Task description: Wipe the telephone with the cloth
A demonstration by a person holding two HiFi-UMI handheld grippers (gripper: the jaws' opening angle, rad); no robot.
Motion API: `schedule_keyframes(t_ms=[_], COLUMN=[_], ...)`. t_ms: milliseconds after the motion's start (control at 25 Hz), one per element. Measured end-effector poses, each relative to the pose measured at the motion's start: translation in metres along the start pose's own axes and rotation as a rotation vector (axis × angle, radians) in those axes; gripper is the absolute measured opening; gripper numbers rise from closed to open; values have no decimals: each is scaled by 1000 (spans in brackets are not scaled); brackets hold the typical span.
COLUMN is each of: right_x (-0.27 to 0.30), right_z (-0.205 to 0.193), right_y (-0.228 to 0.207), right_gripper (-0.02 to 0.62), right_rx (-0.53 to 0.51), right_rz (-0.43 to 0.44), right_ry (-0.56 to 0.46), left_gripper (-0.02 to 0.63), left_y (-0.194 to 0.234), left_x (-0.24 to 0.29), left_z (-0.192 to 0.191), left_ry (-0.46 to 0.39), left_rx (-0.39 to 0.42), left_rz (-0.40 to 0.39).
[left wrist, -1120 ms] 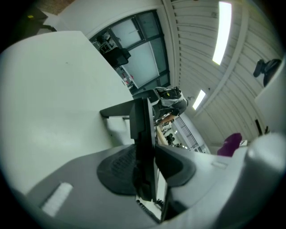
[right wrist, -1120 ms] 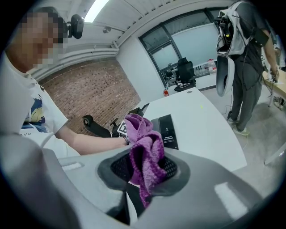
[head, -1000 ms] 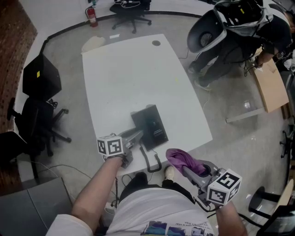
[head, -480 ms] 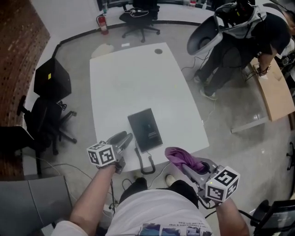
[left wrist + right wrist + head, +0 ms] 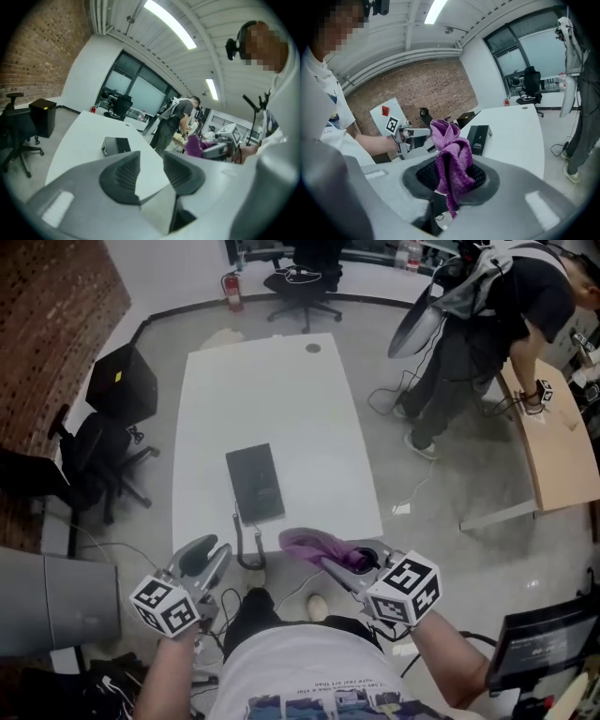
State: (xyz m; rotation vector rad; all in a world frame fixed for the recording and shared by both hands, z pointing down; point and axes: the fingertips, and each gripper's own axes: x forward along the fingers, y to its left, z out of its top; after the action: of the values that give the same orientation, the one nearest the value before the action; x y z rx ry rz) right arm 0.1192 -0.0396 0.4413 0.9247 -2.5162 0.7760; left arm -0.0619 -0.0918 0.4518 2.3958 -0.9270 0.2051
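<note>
left gripper (image 5: 216, 549) back from telephone (image 5: 255, 484), jaws just narrower, empty

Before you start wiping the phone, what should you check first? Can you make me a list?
1. Is the cloth gripped by the right gripper? Ok, the jaws are shut on it.
2. Is the left gripper free? Ok, the jaws are apart, have just closed a little, and hold nothing.
3. Is the telephone in place? Ok, it lies flat on the table.
4. Is the cloth touching the telephone? Not ok, it is held apart from it.
5. Is the other person away from the table? Ok.
6. Where are the dirty spots? Cannot tell.
</note>
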Motion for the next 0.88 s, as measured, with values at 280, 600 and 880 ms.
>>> schedule_keyframes(t_ms=[280, 600, 880], right_x=[-7, -22, -41], right_z=[-17, -25, -41], right_y=[29, 66, 97], right_gripper=[84, 84, 84], right_rx=[-66, -143, -157], right_rz=[96, 94, 9], right_ry=[26, 18, -14], left_gripper=[158, 155, 161], left_y=[-82, -128, -156], left_x=[-56, -81, -112], left_z=[-29, -48, -59], left_ry=[-3, -7, -41], left_rx=[21, 42, 74], left_rz=[18, -39, -116])
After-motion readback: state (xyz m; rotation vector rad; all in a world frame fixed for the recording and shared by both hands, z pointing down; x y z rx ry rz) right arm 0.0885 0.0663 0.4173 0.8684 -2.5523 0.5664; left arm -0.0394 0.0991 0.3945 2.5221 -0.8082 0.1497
